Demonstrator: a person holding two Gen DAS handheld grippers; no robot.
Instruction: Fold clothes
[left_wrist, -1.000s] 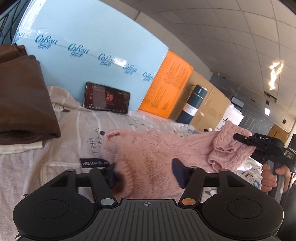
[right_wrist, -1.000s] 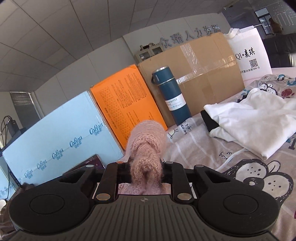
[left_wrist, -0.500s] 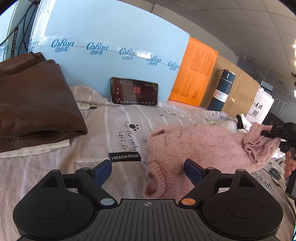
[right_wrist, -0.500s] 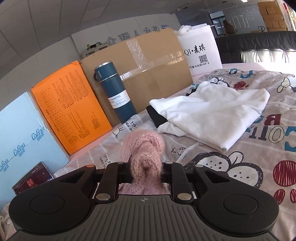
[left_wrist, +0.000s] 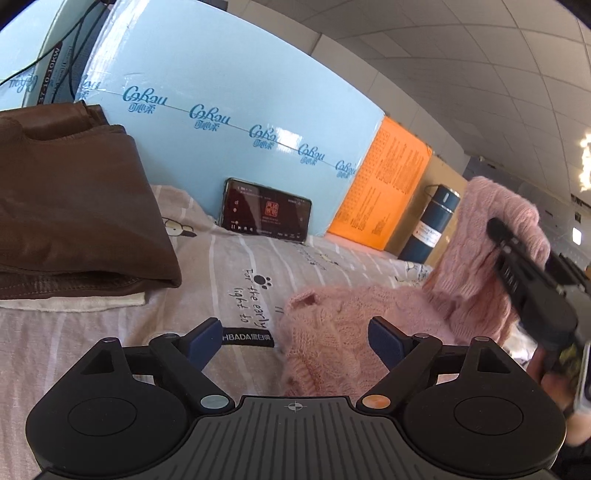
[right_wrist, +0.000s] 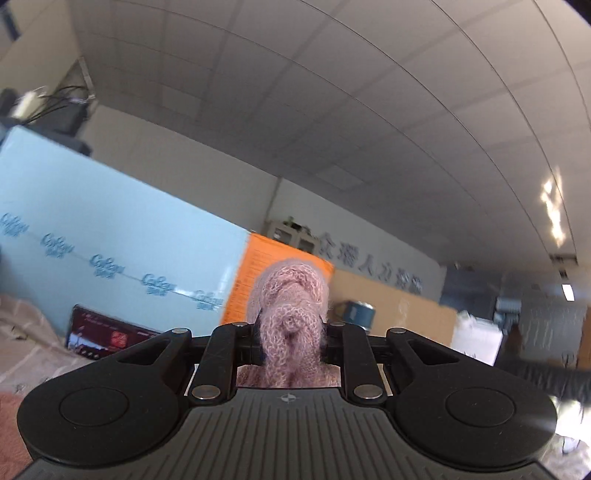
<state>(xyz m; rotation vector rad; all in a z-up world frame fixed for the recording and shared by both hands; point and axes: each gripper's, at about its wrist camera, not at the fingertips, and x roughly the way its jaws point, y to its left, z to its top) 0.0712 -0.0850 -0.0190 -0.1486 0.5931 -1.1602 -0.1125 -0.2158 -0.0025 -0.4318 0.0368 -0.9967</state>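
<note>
My right gripper (right_wrist: 290, 345) is clamped tight on a bunched end of the pink knitted sweater (left_wrist: 343, 332), and I hold that end raised above the bed (left_wrist: 92, 332), so part of the knit hangs up at the right side while the rest lies rumpled on the printed sheet near the bed's near edge. My left gripper (left_wrist: 295, 341) stands wide apart with nothing between its fingers, low over the sheet, its right finger at the sweater's crumpled near end. The sweater is no neat fold now: one end is in the air, the body is loose and uneven. A brown garment (left_wrist: 74, 214) already lies folded in a stack at the bed's left side, towards the blue board (left_wrist: 221, 96). I judge the pink piece still needs laying over and squaring.
</note>
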